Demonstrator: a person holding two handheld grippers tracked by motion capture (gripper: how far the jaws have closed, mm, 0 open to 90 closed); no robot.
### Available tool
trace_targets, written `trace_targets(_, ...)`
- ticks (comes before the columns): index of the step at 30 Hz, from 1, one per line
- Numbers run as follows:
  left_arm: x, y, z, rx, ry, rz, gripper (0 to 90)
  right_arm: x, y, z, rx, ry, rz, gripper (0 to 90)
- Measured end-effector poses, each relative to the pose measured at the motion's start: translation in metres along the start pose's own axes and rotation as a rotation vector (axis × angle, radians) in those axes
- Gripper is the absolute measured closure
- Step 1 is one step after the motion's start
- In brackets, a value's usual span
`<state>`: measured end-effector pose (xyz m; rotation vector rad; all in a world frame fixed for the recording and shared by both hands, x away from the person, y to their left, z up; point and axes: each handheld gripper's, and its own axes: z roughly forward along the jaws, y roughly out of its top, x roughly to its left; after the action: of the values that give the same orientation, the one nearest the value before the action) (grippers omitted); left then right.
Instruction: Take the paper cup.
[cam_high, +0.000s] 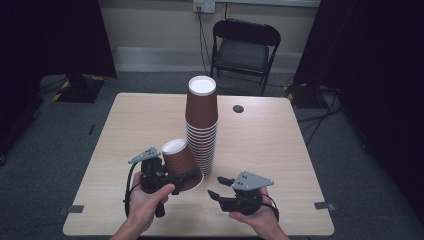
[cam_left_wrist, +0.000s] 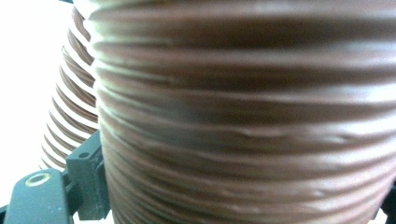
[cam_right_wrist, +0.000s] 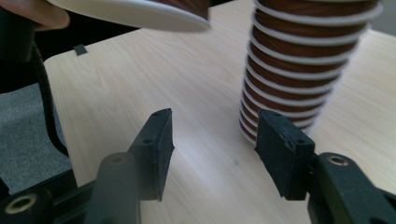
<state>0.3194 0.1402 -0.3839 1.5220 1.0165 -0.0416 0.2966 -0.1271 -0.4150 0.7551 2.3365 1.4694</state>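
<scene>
Left gripper (cam_high: 185, 176) low centre-left, jaws clamped on tilted brown cup (cam_high: 180, 162); right gripper (cam_high: 219, 187) lower centre, jaws apart, empty; cup stack (cam_high: 202, 125) mid-frame on counter (cam_high: 265, 150)

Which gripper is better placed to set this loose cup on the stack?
Left: the left gripper already grips the single cup beside the cup stack. The right gripper is open, holding nothing.
</scene>
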Motion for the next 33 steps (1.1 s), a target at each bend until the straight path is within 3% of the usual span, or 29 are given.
trace_targets(9, -0.004, 0.0, 0.0, -0.016, -0.062, -0.05, 12.7, 0.01, 0.014, 0.007, -0.117, -0.021, -0.077, 55.1)
trace_targets(19, -0.006, 0.002, -0.002, -0.029, -0.097, -0.092, 12.9, 0.013, 0.026, 0.016, -0.23, -0.046, -0.12, 61.5)
trace_targets(24, -0.007, 0.002, -0.002, -0.031, -0.148, -0.146, 12.9, 0.015, 0.033, 0.022, -0.27, -0.046, -0.152, 63.9)
trace_targets(27, -0.009, 0.002, -0.002, -0.035, -0.15, -0.141, 12.9, 0.016, 0.036, 0.027, -0.301, -0.045, -0.165, 65.1)
trace_targets(31, -0.01, 0.002, -0.002, -0.042, -0.178, -0.179, 12.9, 0.019, 0.039, 0.029, -0.342, -0.066, -0.172, 65.6)
trace_targets(33, -0.011, 0.001, -0.001, -0.03, -0.187, -0.178, 12.8, 0.021, 0.04, 0.03, -0.356, -0.077, -0.178, 66.3)
